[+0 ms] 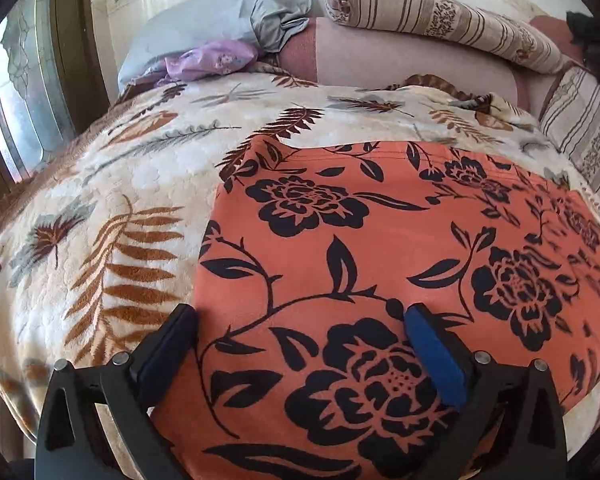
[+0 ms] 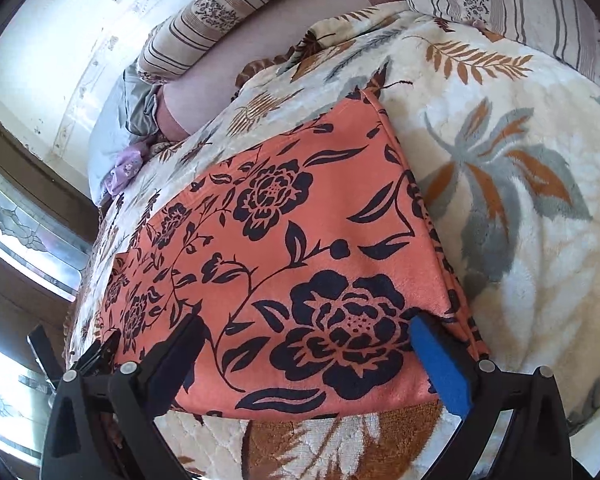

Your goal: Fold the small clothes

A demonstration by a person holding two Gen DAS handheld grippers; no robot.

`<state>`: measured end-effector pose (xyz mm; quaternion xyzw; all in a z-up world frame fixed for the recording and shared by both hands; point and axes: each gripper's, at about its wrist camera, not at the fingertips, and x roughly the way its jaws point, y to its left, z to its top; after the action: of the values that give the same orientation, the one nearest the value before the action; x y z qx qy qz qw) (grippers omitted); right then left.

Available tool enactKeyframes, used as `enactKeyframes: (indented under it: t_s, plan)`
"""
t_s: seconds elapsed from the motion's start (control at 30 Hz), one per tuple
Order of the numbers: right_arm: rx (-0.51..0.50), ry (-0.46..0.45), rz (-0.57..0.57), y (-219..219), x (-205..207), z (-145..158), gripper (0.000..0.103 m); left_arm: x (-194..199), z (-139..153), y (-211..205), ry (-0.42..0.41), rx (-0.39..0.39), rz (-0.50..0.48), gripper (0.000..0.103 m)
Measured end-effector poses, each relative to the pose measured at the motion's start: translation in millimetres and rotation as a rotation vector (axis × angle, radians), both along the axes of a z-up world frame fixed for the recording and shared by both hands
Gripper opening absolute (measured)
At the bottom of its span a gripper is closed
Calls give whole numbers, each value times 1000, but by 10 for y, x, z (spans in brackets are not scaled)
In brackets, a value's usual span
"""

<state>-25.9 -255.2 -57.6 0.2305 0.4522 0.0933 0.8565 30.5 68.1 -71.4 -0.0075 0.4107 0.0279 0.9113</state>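
Note:
An orange garment [image 1: 380,240] with a black flower print lies flat on the bed, folded into a rough rectangle. In the right wrist view the garment [image 2: 300,220] shows stacked layers along its right edge. My left gripper [image 1: 300,316] hovers open over its near left part; the left finger is at the cloth's left edge and the blue-padded right finger over a flower. My right gripper [image 2: 306,326] is open wide over the near right part, just inside the near edge. Nothing is held between either pair of pads.
The garment rests on a cream fleece blanket [image 1: 120,200] with brown and grey leaves. Striped bolster pillows [image 1: 440,16], a grey pillow [image 1: 204,28] and a purple cloth [image 1: 212,60] lie at the head end. A glazed door [image 1: 20,80] stands at the left.

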Motion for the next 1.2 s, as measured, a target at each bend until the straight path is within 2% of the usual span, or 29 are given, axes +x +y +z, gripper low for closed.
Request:
enactKeyframes:
  t_s: [0.17, 0.37, 0.47, 0.97, 1.13, 1.2]
  plan:
    - [-52, -19, -5, 75, -21, -9, 103, 45, -54, 124, 19, -93, 26, 103]
    - [-196, -30, 52, 264, -50, -13, 103, -20, -47, 107, 5, -86, 31, 103]
    - [-226, -29, 61, 288, -51, -20, 103, -29, -49, 109, 0, -87, 35, 103]
    - [-137, -21, 24, 185, -35, -14, 103, -83, -61, 119, -28, -90, 34, 103]
    - [-62, -28, 16, 87, -39, -1, 103, -106, -62, 119, -44, -91, 34, 103]
    - [8, -35, -1, -8, -69, 19, 102, -112, -55, 137, -41, -101, 25, 103]
